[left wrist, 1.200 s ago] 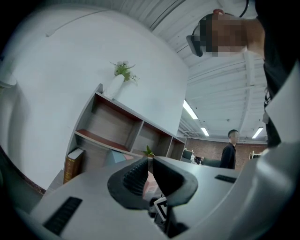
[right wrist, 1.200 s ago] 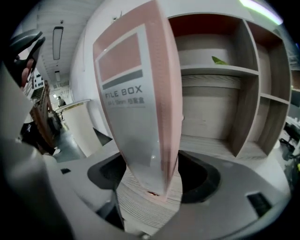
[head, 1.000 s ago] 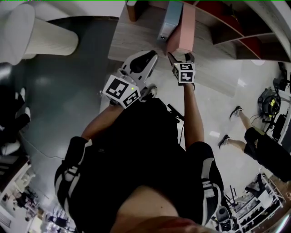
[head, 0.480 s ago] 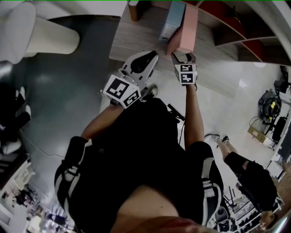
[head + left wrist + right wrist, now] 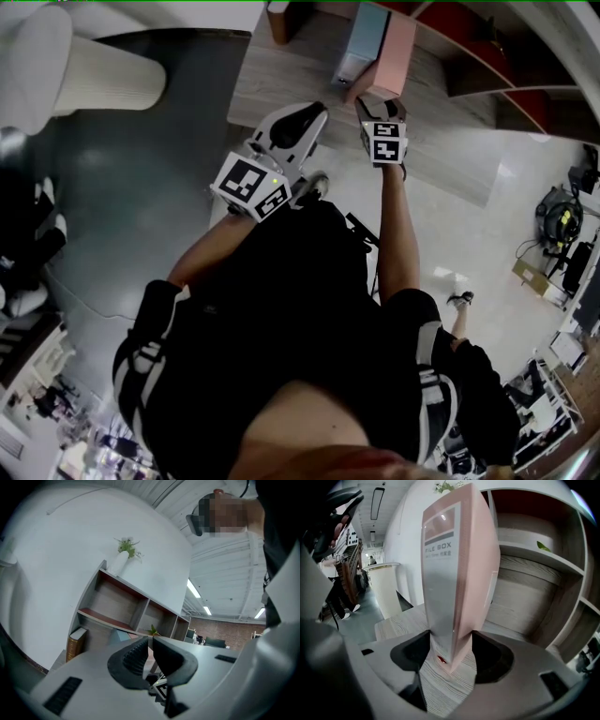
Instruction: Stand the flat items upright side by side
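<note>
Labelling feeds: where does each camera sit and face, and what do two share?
Head view: on head, steeply down at desk; torso, arms, left gripper, right gripper.
Left gripper view: on it, toward shelves; shut jaws.
Right gripper view: on it, at pink file box; jaws just closed on it.
Shared: that box, also in head view.

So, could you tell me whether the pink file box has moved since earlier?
Yes. The pink file box slid across the desk, nearer the shelving.
</note>
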### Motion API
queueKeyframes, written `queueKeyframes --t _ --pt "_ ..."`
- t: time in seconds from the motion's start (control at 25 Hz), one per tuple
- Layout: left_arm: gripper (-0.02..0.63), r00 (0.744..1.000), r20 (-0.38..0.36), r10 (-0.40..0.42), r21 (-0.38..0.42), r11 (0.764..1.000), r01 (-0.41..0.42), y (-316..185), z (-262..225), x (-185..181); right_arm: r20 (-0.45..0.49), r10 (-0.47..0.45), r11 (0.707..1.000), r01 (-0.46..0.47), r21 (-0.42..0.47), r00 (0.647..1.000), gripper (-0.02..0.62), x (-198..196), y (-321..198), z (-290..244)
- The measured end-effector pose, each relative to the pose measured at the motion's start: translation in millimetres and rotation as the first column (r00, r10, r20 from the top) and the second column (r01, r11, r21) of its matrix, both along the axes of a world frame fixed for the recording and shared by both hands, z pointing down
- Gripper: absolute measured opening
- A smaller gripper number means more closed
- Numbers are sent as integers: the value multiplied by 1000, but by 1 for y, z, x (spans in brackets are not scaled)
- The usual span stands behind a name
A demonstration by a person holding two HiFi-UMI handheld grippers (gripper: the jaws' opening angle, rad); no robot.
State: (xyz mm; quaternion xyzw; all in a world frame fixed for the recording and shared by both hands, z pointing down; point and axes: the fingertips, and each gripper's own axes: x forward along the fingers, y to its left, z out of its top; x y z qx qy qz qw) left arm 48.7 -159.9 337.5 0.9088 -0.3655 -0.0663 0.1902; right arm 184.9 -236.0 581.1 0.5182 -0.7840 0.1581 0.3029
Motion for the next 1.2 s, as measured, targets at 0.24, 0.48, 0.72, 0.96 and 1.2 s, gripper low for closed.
queueKeyframes --t 0.24,0.48,0.72,0.96,1.2 --pt "49 1000 -2 8 -15 1000 -8 -15 4 0 6 13 1000 -13 -1 1000 298 2 -19 1" --pt "49 1000 -7 17 -32 999 -17 -27 8 1 -4 19 1000 -19 3 1000 299 3 -34 1" --pt "49 1000 -7 21 -43 999 -22 -37 11 2 -4 23 1000 -23 -1 1000 299 6 -46 2" --pt "49 1000 -9 21 -47 999 -22 -41 9 2 -4 16 1000 -16 -11 1000 299 6 -49 2" --pt "49 1000 -6 20 -44 999 -21 -37 7 4 10 29 999 -29 -21 1000 303 7 -46 4"
